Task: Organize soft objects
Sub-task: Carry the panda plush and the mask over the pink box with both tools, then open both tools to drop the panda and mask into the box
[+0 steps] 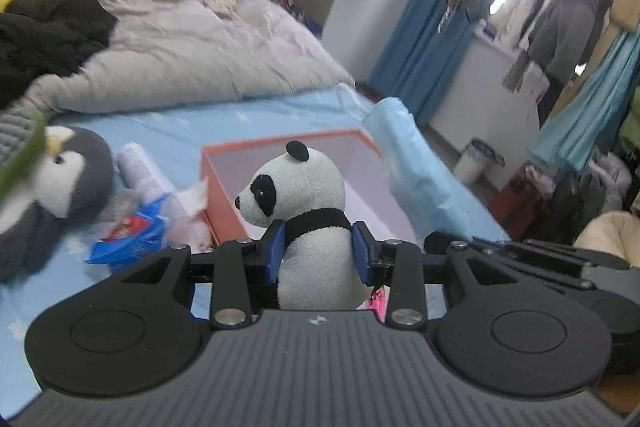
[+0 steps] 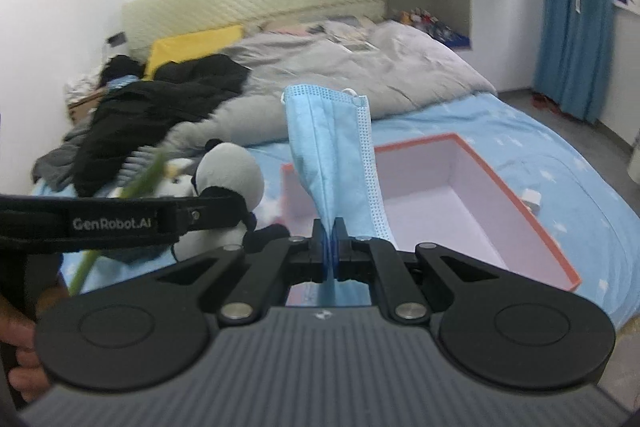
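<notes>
My left gripper is shut on a panda plush, held upright by its body just in front of an open orange box with a white inside. My right gripper is shut on a light blue face mask, which stands up from the jaws above the same box. The mask also shows in the left wrist view, over the box's right side. The panda shows in the right wrist view, to the left of the box.
A grey penguin plush, a white roll and a blue wrapper lie on the blue sheet left of the box. A grey duvet and black clothes lie farther up the bed. A white bin stands on the floor.
</notes>
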A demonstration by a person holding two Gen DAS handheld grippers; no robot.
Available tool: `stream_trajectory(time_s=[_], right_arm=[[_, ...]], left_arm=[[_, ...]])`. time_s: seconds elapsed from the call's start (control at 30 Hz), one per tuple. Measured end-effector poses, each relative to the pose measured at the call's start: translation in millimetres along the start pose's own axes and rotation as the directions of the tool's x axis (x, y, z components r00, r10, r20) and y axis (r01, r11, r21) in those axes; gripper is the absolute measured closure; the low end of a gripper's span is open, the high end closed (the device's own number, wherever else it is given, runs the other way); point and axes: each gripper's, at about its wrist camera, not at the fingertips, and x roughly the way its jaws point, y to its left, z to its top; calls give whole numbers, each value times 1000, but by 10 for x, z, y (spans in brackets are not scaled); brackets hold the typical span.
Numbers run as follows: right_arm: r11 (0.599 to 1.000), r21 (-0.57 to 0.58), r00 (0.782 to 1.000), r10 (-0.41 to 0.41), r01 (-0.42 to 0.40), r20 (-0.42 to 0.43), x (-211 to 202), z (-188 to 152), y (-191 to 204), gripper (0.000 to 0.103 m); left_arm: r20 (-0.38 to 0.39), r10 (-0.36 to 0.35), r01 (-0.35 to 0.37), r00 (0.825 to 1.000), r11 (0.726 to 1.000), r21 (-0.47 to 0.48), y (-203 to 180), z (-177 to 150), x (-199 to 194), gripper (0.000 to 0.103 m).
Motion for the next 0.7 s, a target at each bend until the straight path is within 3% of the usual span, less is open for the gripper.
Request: stream_trajectory(time_s=[0.33,0.7], right_arm=[[996,66,990,-57,66,-127,616,-206,-545,97],[990,116,981,-54,77,-189,958,-379,-731,95]], left_arm=[[-142,6,0,990,999,42,-60,30,1020,62],[-212,12,2,977,998,66,-89,-3,1482,61]])
